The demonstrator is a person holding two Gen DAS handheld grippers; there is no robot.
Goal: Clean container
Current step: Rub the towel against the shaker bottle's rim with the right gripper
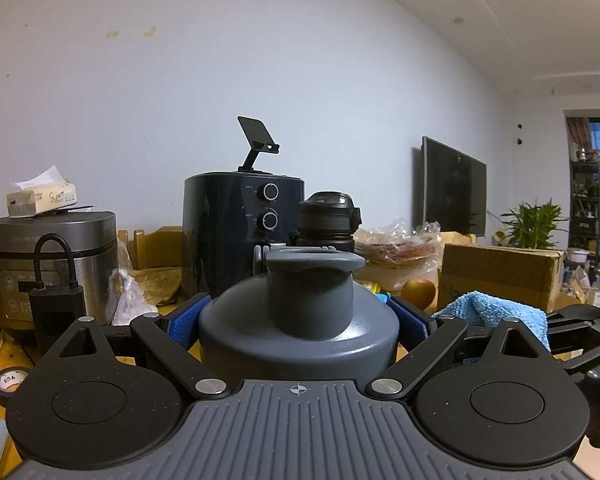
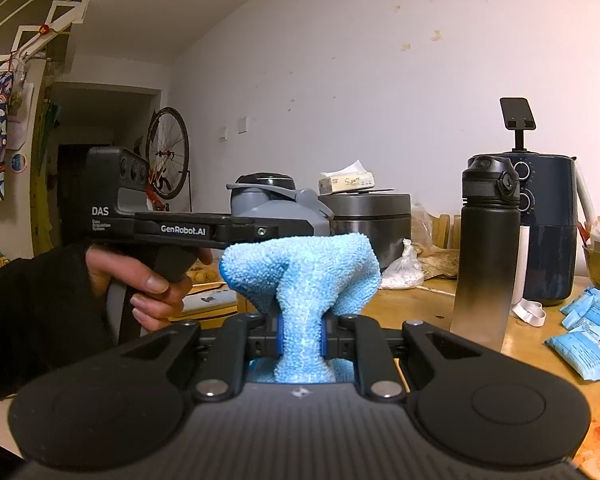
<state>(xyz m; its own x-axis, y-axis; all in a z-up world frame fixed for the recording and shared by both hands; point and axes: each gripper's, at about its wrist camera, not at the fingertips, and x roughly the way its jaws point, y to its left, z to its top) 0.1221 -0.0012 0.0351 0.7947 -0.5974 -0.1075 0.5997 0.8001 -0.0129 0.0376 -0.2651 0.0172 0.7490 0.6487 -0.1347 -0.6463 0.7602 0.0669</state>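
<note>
A grey container (image 1: 300, 320) with a wide neck fills the middle of the left wrist view. My left gripper (image 1: 298, 318) is shut on it, one blue pad on each side of its shoulder. In the right wrist view the same grey container (image 2: 278, 206) shows beyond the left gripper's body (image 2: 160, 220), which a hand (image 2: 152, 280) holds by the handle. My right gripper (image 2: 300, 334) is shut on a light blue cloth (image 2: 300, 276), bunched and bulging above the pads. The blue cloth (image 1: 496, 312) also shows just right of the container, apart from it.
On the wooden table (image 2: 420, 308) stand a black bottle (image 2: 484, 248), a dark air fryer (image 1: 242, 232), a rice cooker (image 1: 48, 264) with a tissue pack on top, a cardboard box (image 1: 500, 276), an orange (image 1: 418, 294) and blue packets (image 2: 588, 336).
</note>
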